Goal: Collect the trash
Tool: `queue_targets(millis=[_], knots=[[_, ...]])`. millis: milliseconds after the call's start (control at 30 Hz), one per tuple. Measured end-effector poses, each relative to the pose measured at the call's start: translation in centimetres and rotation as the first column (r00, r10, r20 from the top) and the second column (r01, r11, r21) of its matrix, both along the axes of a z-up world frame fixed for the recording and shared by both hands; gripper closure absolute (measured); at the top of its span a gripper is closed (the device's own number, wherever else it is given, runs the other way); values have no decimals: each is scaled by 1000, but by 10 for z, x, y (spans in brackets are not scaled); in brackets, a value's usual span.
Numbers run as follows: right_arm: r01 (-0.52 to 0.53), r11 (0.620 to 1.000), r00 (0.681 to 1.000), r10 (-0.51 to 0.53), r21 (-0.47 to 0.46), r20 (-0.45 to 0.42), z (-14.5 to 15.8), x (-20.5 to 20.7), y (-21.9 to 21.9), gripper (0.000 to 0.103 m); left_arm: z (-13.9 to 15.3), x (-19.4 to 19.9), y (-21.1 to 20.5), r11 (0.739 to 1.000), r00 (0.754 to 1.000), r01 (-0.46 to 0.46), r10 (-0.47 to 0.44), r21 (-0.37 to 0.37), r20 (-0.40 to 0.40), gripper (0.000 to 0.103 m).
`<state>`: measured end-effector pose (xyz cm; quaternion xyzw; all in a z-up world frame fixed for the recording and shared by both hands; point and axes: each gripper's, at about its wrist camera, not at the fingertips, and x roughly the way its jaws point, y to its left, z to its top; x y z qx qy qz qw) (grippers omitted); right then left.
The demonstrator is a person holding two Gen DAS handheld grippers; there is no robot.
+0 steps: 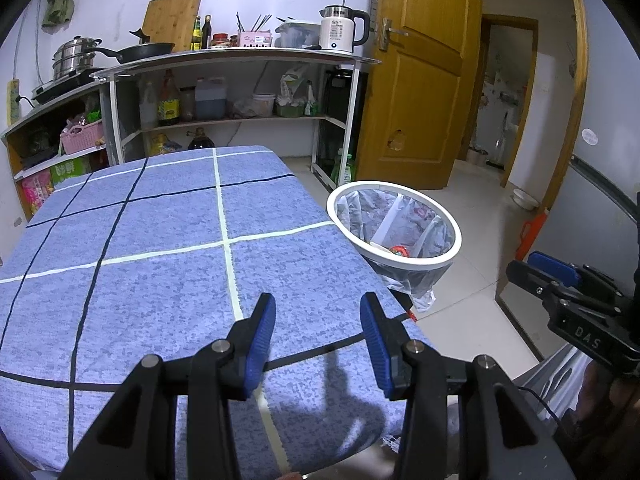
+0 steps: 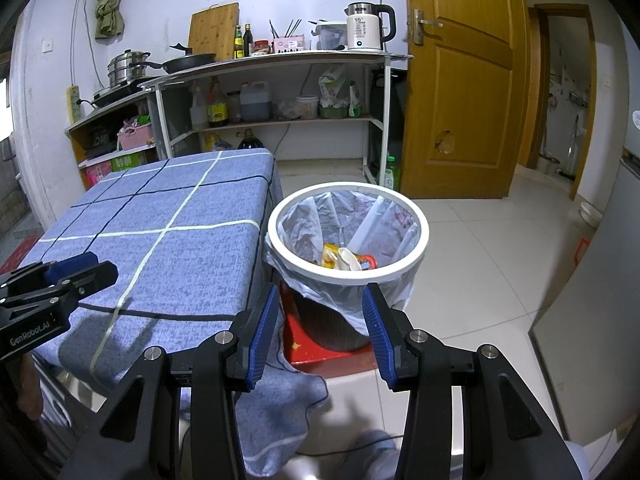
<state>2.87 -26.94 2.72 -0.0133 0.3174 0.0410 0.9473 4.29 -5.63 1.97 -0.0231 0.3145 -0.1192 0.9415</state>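
A white-rimmed trash bin (image 2: pixel 416 256) with a clear plastic liner stands on the floor beside the table's right edge. Trash (image 2: pixel 348 260) lies inside it: a crumpled pale cup, yellow and red wrappers. The bin also shows in the left wrist view (image 1: pixel 440 260). My left gripper (image 1: pixel 318 320) is open and empty above the near part of the blue checked tablecloth (image 1: pixel 160 260). My right gripper (image 2: pixel 320 312) is open and empty, held in front of the bin, off the table's corner. Each gripper shows in the other's view, the right one (image 1: pixel 540 276) and the left one (image 2: pixel 80 268).
A red base (image 2: pixel 316 348) sits under the bin. A shelf unit (image 1: pixel 240 60) with pots, bottles and a kettle (image 1: pixel 340 28) stands behind the table. A wooden door (image 2: pixel 460 80) is open at the right. White tiled floor (image 2: pixel 480 260) surrounds the bin.
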Motion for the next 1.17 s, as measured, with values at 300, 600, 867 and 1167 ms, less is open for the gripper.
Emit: queue_targets(millis=[300,600,867,1167], knots=[[0,1000,1000,0,1,2,2,2,-1,58,-1,0,1,1000,1000,0,0,21,3,57],[0,1000,1000,0,0,1,2,2,-1,58,-1,-1,0,1000,1000,4,-5,20,5,57],[-2,1000,1000,2,0,2,-1,2,-3,58,-1,-2,1,1000,1000,15,-15,16,6,57],[-2,1000,1000,2,1,2,0,2,-4,58,-2,-2,-1,999,999,41,-41,10,9,57]])
